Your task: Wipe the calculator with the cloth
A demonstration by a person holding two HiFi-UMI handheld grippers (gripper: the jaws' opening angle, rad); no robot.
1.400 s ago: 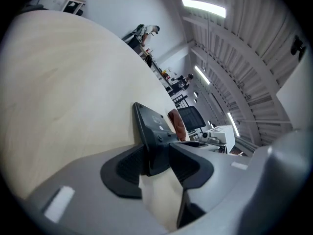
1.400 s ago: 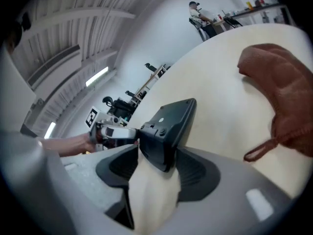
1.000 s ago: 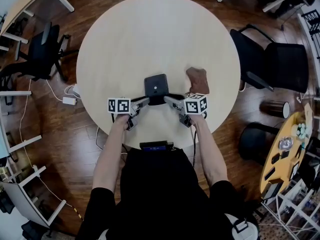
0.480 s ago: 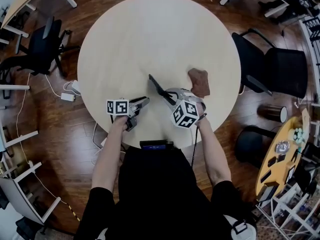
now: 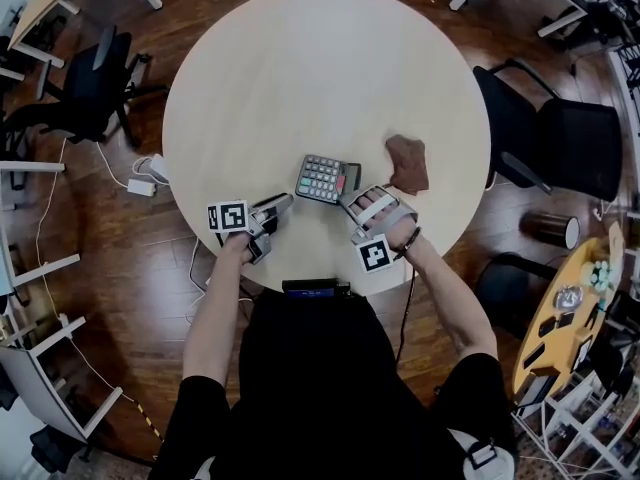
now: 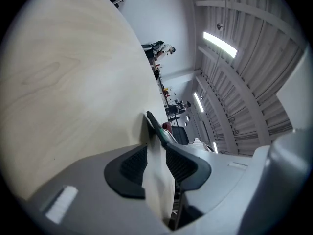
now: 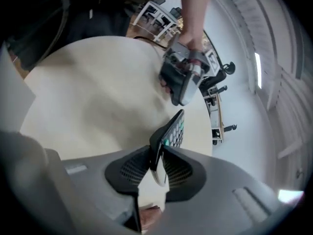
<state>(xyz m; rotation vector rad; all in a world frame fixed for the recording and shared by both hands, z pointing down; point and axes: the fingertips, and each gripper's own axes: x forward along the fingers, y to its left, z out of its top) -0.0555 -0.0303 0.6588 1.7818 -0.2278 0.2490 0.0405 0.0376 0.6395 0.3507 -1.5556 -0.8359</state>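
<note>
The calculator faces keys up near the table's front edge, with the right gripper shut on its right end. In the right gripper view the calculator is pinched edge-on between the pads of the right gripper. The brown cloth lies crumpled on the table just right of that hand. The left gripper sits left of the calculator, apart from it. In its own view the left gripper has just been opening slightly, with only bare table between its pads and the calculator's edge ahead.
The round pale wooden table stretches away behind the calculator. Black office chairs stand at the right and left on the wooden floor. A power adapter with its cable lies on the floor at the left.
The right gripper rolled over and turned the calculator from back up, through standing on edge, to keys up. The left gripper let go of it and drew back to the left.
</note>
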